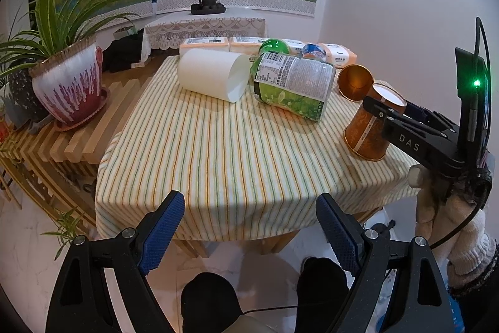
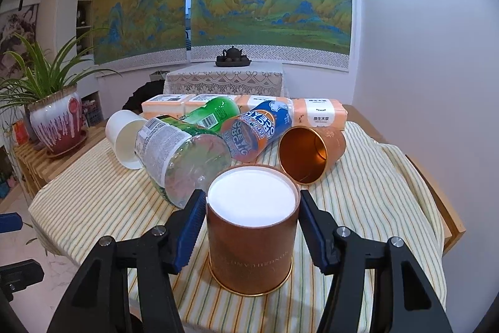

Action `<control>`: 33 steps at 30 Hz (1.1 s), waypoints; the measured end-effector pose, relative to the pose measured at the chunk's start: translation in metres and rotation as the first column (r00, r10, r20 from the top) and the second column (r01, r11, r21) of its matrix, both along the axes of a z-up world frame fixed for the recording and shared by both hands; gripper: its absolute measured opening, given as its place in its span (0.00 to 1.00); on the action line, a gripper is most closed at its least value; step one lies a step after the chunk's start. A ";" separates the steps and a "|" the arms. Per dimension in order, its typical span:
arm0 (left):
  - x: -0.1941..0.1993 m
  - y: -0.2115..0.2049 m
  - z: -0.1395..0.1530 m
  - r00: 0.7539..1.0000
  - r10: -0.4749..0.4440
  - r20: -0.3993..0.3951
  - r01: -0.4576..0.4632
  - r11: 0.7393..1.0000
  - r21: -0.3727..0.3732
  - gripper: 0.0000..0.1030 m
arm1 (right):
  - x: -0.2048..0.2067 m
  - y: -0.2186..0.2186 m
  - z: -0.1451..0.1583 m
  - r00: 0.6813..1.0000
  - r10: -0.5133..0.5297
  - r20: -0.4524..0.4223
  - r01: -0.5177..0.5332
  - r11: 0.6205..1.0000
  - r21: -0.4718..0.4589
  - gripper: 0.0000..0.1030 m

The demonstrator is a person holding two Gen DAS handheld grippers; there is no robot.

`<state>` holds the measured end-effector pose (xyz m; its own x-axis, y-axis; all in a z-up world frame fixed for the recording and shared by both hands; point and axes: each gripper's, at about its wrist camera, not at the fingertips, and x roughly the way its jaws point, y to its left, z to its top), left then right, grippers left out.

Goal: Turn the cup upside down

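An orange paper cup (image 2: 251,242) stands upside down on the striped tablecloth (image 2: 93,202), white base up, rim on the cloth. My right gripper (image 2: 252,208) straddles it with a blue pad close on each side; whether the pads touch the cup I cannot tell. In the left wrist view the same cup (image 1: 368,127) sits at the table's right edge with the right gripper (image 1: 385,114) around it. My left gripper (image 1: 249,223) is open and empty, off the table's front edge. A second orange cup (image 2: 308,153) lies on its side behind.
A white cup (image 2: 124,139), a green-labelled clear bottle (image 2: 184,158), a green bottle (image 2: 215,111) and a blue-orange bottle (image 2: 259,130) lie on their sides mid-table. Tissue packs (image 2: 318,113) line the far edge. A potted plant (image 1: 68,83) stands on the slatted bench at left.
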<state>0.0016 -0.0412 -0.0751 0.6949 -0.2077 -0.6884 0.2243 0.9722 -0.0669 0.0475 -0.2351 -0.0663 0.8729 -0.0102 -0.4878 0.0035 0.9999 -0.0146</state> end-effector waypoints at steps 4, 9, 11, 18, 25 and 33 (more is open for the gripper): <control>-0.003 0.000 0.003 1.000 0.001 0.011 -0.002 1.000 0.006 0.86 | -0.006 0.000 0.002 1.000 -0.004 0.004 0.004 1.000 0.001 0.58; -0.007 0.001 0.012 0.998 0.008 0.058 -0.009 1.000 0.017 0.86 | -0.022 0.002 0.009 0.999 -0.023 0.022 0.023 1.000 -0.011 0.67; -0.009 0.002 0.017 0.996 0.013 0.089 -0.015 1.000 0.015 0.86 | -0.033 0.002 0.015 0.999 -0.032 0.039 0.033 0.999 -0.006 0.70; -0.022 0.005 0.043 0.969 0.056 0.239 -0.055 0.998 -0.011 0.86 | -0.078 0.009 0.039 0.991 -0.077 0.111 0.078 0.997 -0.004 0.76; -0.041 0.003 0.060 0.939 0.075 0.335 -0.079 0.997 -0.002 0.92 | -0.108 0.019 0.057 0.984 -0.104 0.143 0.103 0.995 0.015 0.78; -0.068 0.002 0.075 0.912 0.077 0.402 -0.084 0.996 -0.001 1.00 | -0.141 0.026 0.067 0.976 -0.140 0.168 0.133 0.990 0.050 0.79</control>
<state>-0.0661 -0.0396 -0.0005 0.9275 -0.1304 -0.3504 0.1495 0.9884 0.0281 -0.0938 -0.2093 0.0010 0.9350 -0.1191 -0.3340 0.1390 0.9896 0.0363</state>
